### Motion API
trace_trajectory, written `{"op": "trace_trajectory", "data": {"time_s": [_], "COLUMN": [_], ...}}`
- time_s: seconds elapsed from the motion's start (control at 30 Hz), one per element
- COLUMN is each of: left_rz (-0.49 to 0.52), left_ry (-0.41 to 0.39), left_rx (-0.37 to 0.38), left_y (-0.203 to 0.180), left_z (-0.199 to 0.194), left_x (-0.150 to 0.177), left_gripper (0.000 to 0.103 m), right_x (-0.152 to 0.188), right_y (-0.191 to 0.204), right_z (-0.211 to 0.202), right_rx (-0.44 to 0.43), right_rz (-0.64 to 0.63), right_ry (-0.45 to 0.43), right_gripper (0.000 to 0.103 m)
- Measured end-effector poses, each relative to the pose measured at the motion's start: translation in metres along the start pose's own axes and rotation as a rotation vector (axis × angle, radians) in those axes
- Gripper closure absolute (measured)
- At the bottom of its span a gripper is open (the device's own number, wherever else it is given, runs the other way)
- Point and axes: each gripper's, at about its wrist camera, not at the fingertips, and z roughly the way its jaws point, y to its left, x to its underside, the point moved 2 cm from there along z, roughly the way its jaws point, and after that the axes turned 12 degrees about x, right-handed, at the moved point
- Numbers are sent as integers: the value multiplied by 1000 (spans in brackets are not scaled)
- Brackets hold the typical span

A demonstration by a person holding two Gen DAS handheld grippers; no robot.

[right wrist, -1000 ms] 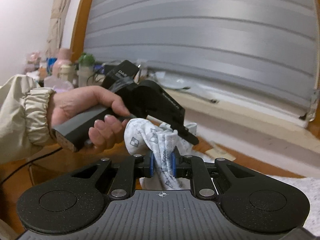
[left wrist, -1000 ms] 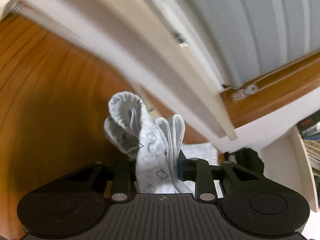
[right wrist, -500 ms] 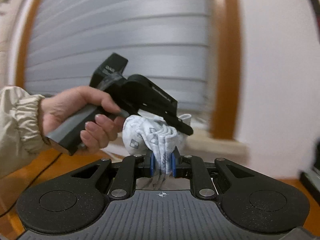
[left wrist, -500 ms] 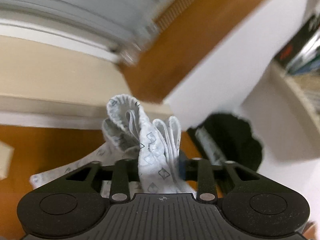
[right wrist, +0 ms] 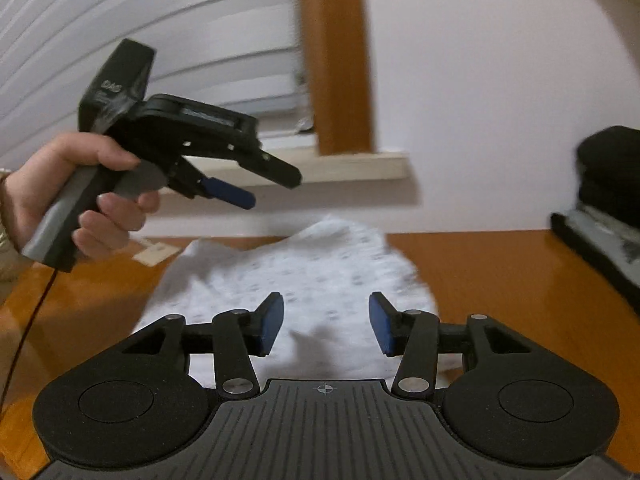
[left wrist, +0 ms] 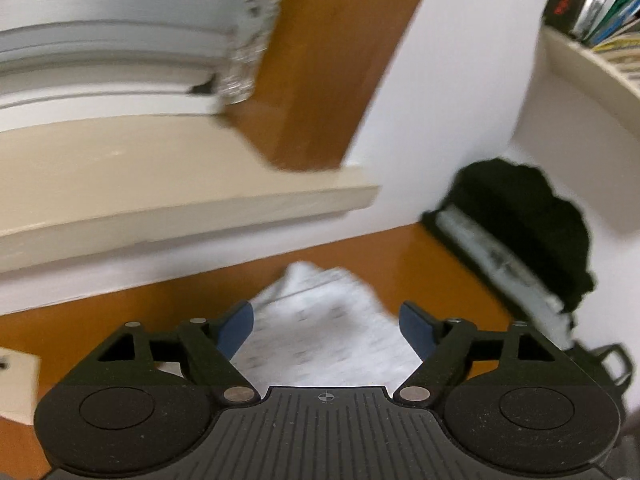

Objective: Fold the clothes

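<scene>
Wooden tabletop (right wrist: 500, 276) bears the dropped cloth (right wrist: 304, 272) — both grippers, left (left wrist: 326, 326) and right (right wrist: 326, 322), just opened, empty — regrip corners squarely.

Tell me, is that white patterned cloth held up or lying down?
Lying down: the cloth rests on the wooden table, free of both open tongs.

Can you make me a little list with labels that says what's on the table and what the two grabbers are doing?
cloth: white patterned cloth lying on the table, nothing gripping it
table: orange-brown wood
left gripper: jaws have just been opening, apart, nothing between them
right gripper: jaws have just been opening, apart, above the cloth
hand: a hand holds the left gripper's handle
far right: dark bundle by the wall
</scene>
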Motion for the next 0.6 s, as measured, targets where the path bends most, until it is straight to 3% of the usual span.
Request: {"op": "trace_trajectory", "data": {"time_s": [0.17,0.3,0.4,0.5,0.6], "left_rz": [2,26,56,90,134], "left_ry": [25,50,73,96,126], "left_rx": [-47,-33,0,58,102], "left_y": [29,37,34,25,12], "left_z": [-13,-19,-18,-7,18], "left_x": [11,17,19,18,13], "left_gripper": [21,21,21,21,21], "right_x": [14,16,11,3,-4], "right_y": [10,-8,-35,-68,-106], "right_z": [26,24,23,28,35], "right_rx": [16,42,82,187,248], "right_rz": [-76,-156,-217,-261,-228], "right_ry": [121,150,173,201,218], "right_gripper": [57,62,64,65,65]}}
